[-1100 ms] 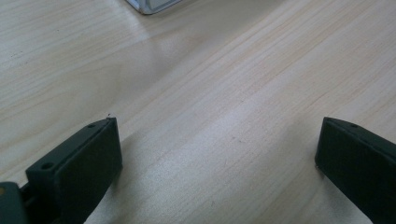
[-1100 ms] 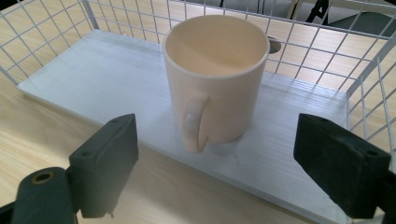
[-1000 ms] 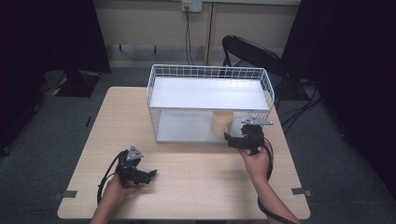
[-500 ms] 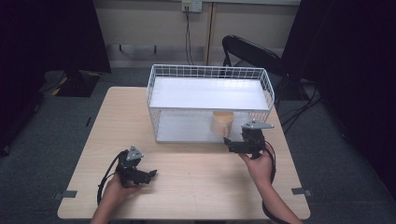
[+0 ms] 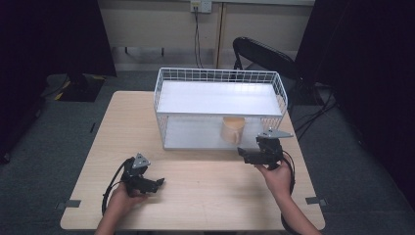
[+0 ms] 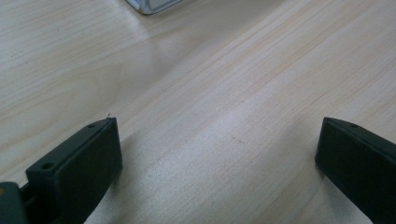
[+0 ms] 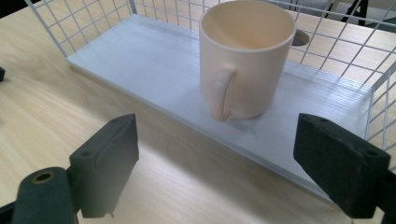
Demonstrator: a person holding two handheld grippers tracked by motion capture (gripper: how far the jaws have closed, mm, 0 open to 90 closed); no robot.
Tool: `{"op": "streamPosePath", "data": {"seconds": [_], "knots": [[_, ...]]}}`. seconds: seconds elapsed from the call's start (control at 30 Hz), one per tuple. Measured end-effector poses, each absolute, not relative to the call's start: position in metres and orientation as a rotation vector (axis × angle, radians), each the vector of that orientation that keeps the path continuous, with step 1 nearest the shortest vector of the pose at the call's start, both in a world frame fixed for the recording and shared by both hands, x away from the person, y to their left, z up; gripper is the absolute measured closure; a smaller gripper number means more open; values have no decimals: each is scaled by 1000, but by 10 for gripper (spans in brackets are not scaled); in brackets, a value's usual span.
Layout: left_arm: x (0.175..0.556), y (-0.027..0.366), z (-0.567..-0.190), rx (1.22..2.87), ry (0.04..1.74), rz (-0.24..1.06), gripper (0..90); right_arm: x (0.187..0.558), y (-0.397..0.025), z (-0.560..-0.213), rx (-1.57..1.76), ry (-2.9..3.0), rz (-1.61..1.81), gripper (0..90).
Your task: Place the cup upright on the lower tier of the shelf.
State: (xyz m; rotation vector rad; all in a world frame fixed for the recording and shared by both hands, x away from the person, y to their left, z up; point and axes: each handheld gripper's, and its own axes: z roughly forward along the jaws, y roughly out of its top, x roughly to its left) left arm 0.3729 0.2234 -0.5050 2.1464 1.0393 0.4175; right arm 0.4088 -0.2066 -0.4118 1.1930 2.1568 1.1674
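high: overhead, far | right: close, faces mug [image 7: 245, 60] | left: tabletop [image 6: 224, 93]

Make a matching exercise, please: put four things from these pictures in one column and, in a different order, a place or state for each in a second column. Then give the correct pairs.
Things:
1. mug
2. left hand-held gripper
3. right hand-held gripper
4. wire rack

Places or states:
A. open over bare wood at the near left of the table
B. white, standing at the far middle of the table
C. upright on the lower shelf, handle toward the right hand-held gripper
D. open, just in front of the lower shelf, facing the mug

Pairs: 1-C, 2-A, 3-D, 4-B
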Motion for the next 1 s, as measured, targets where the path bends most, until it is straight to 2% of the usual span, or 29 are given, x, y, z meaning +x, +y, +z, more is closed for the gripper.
{"op": "streamPosePath", "data": {"seconds": [1.0], "knots": [[373, 223, -505, 2146, 1040, 417, 0, 383, -238, -433, 1156, 2218, 1174, 140]]}}
